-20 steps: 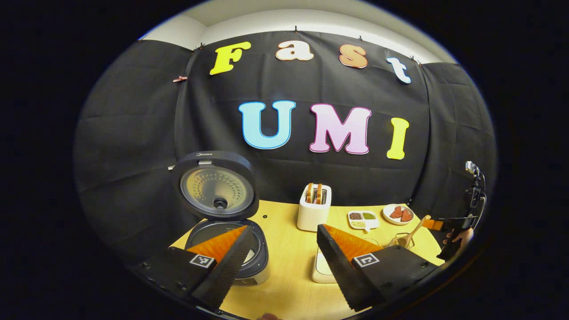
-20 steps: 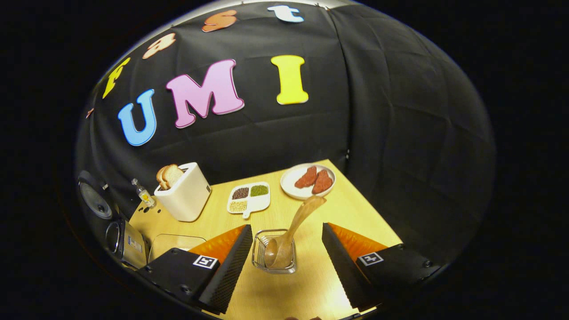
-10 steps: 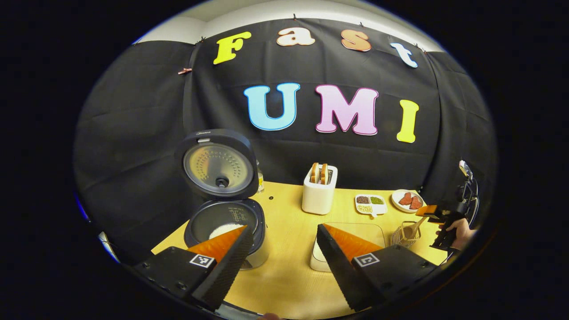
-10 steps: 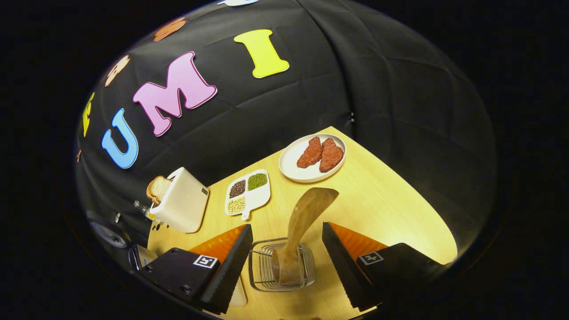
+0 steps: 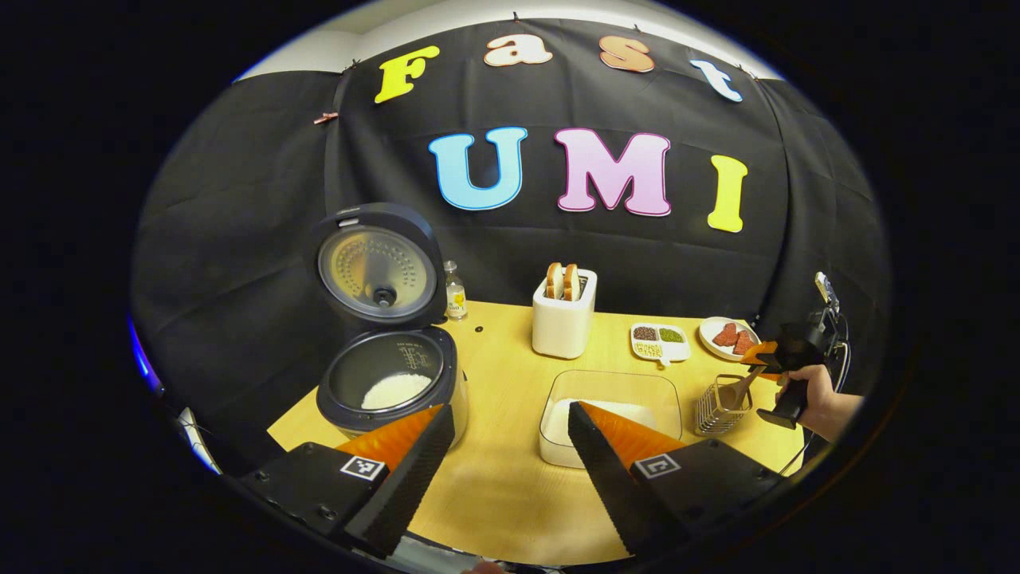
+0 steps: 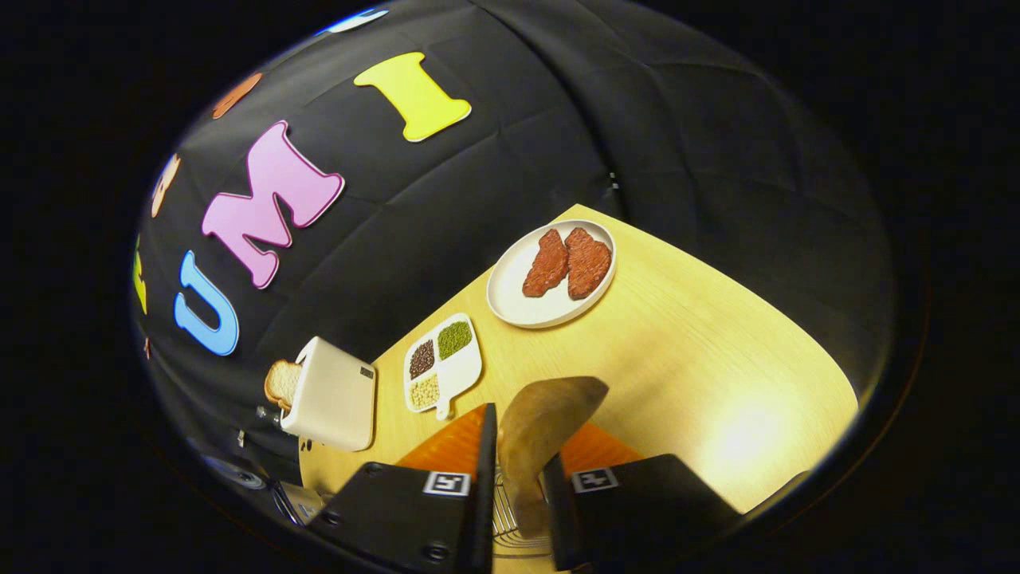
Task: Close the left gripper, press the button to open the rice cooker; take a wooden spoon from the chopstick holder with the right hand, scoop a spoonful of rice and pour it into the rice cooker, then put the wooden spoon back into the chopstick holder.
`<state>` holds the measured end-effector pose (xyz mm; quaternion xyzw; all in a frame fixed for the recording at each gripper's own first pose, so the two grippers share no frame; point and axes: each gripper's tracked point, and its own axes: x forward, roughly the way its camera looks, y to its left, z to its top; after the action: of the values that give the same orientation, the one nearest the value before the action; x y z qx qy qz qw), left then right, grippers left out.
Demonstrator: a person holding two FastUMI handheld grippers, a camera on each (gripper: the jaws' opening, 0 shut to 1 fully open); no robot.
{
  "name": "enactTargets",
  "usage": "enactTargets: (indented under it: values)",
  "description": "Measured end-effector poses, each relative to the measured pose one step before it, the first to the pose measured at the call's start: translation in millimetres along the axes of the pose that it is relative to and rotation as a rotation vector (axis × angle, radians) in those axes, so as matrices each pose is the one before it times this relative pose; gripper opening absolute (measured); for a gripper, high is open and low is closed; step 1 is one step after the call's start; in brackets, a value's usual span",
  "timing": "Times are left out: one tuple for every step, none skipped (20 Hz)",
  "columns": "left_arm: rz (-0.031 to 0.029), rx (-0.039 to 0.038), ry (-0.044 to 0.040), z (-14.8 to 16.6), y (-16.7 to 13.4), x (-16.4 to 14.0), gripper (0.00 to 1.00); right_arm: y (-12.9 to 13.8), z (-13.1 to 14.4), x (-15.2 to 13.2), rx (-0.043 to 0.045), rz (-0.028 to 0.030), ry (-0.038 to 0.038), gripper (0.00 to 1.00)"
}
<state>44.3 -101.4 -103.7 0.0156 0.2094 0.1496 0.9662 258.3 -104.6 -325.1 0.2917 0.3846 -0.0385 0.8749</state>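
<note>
The left gripper (image 5: 510, 446) hovered above the near edge of the wooden table (image 5: 502, 486), its two fingers spread wide apart and holding nothing. Behind its left finger stood the rice cooker (image 5: 390, 383) with the lid (image 5: 378, 267) raised upright, and white rice lay in the inner pot. Behind its right finger was a clear container of rice (image 5: 610, 402). At the far right of this view, a hand (image 5: 817, 399) held the right gripper (image 5: 761, 363) over the wire chopstick holder (image 5: 721, 402).

In the right gripper view, the right gripper (image 6: 518, 486) had its fingers pressed on the handle of the wooden spoon (image 6: 538, 438), which stood in the chopstick holder (image 6: 506, 526) just below. Farther on the table were a divided dish of beans (image 6: 442, 367), a plate with two pieces of meat (image 6: 554, 275) and a white toaster (image 6: 335, 395) with bread.
</note>
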Motion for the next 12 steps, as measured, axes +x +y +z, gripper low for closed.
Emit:
enactTargets:
  values:
    - [-0.00445, -0.00436, 0.00457, -2.73, -2.63, 0.05, 0.98, 0.65, 1.48, -5.53, 0.00254, 0.00693, 0.01024, 0.25]
    - [-0.00538, -0.00318, -0.00017, -1.26, -2.99, -0.14, 0.98, 0.06, -6.52, 3.19, 0.00171, -0.00253, -0.00076, 0.26]
    - [-0.00569, -0.00288, -0.00023, -1.56, -1.78, 0.17, 0.98, 1.35, 1.85, -9.86, -0.00655, 0.00665, 0.0098, 0.24]
    - [-0.00565, -0.00288, 0.00212, -0.98, -1.67, -0.03, 0.98, 1.14, -1.84, 0.73, -0.01501, 0.00253, 0.00102, 0.27]
    - [-0.005, -0.00273, 0.00037, -2.03, 0.18, -0.42, 0.98, 3.98, 2.72, -6.88, -0.01523, 0.01411, -0.00635, 0.21]
    - [-0.00293, -0.00154, -0.00314, 0.27, 0.83, -0.7, 0.98, 5.58, 4.11, -6.13, -0.01847, 0.01025, -0.0191, 0.21]
    - [-0.00153, 0.00062, -0.00529, 1.52, 1.69, -0.51, 0.98, 4.52, 5.78, -5.68, -0.00931, 0.00839, -0.01791, 0.16]
    - [-0.00342, 0.00159, -0.00678, 2.48, 1.98, -0.49, 0.97, 5.29, 5.56, -5.63, -0.00418, 0.00751, -0.01906, 0.21]
    - [-0.00408, 0.00141, -0.00607, -0.42, 2.7, -0.47, 0.98, 4.39, 6.3, -5.87, -0.00299, 0.00587, -0.0184, 0.2]
    - [-0.00519, 0.00056, -0.00452, 1.23, 2.99, -0.76, 0.98, 3.75, 7.13, -5.4, -0.00378, 0.00431, -0.01929, 0.2]
    - [-0.00475, -0.00148, -0.00359, -1.29, 4.7, -1.2, 0.98, 3.7, 5.01, -7.21, -0.00317, 0.00334, -0.01387, 0.2]
    - [-0.00575, -0.00369, -0.00477, 0.08, 4.33, -0.65, 0.98, 4.28, 5.82, -8.37, -0.00414, 0.00661, -0.01621, 0.21]
